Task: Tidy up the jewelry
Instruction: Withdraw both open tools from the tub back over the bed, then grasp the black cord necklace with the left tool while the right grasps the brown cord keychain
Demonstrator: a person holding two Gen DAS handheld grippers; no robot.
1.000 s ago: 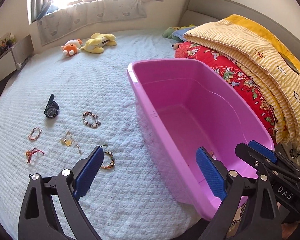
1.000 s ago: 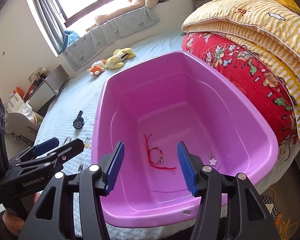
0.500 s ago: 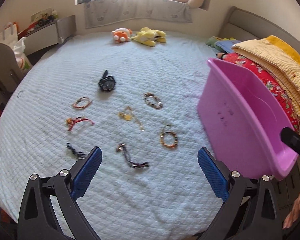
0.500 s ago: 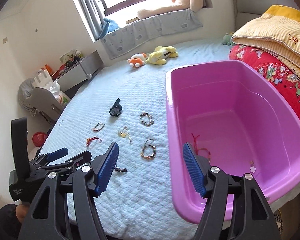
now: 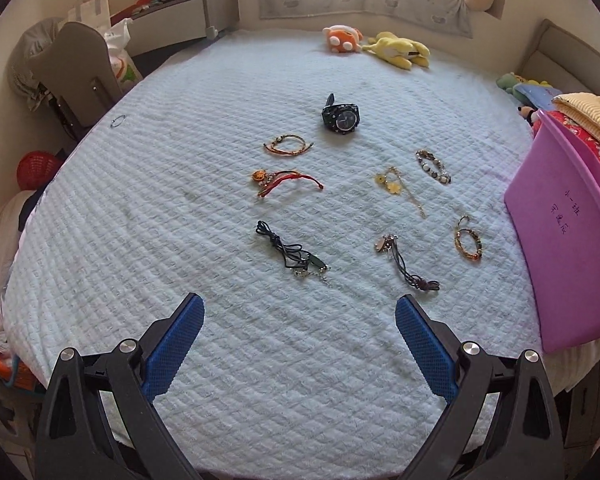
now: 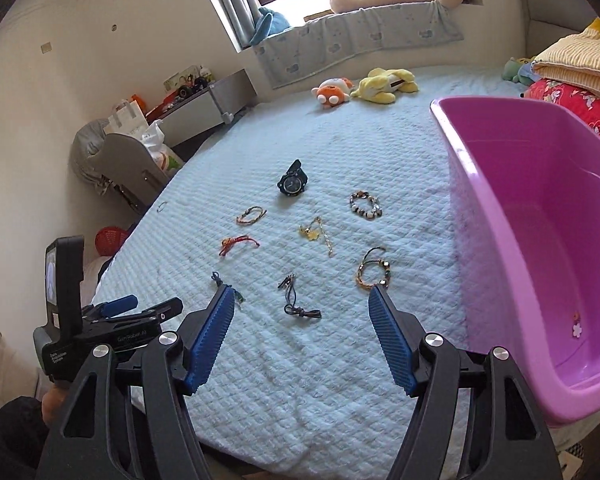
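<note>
1. Jaws of the right gripper (image 6: 300, 332) are standing wide and have just been opening further, with nothing between the blue pads; they are hanging over the pale blue quilted bedspread (image 6: 300, 380).
2. Jaws of the left gripper (image 5: 298, 344) are also gaping wide and gripping nothing, pointing down at the same bedspread.
3. Lying just beyond the right gripper's pads are a dark cord necklace (image 6: 296, 300) and, near its right pad, an amber beaded bracelet (image 6: 374, 268).
4. Lying closest to the left gripper is a black cord with a green pendant (image 5: 292, 254).
5. Resting farther out, all apart from each other, are a gold chain with a yellow charm (image 6: 316, 234), a red cord bracelet (image 6: 238, 243), a thin woven bracelet (image 6: 251, 215), a black-and-white beaded bracelet (image 6: 365, 205) and a black wristwatch (image 6: 292, 184).
6. Sitting to the right of the jewelry is a pink plastic tub (image 6: 500, 240), holding a small white flower charm (image 6: 577, 330) on its floor.
7. Lying at the far edge of the bed are an orange plush toy (image 6: 332, 92) and a yellow plush toy (image 6: 384, 82).
</note>
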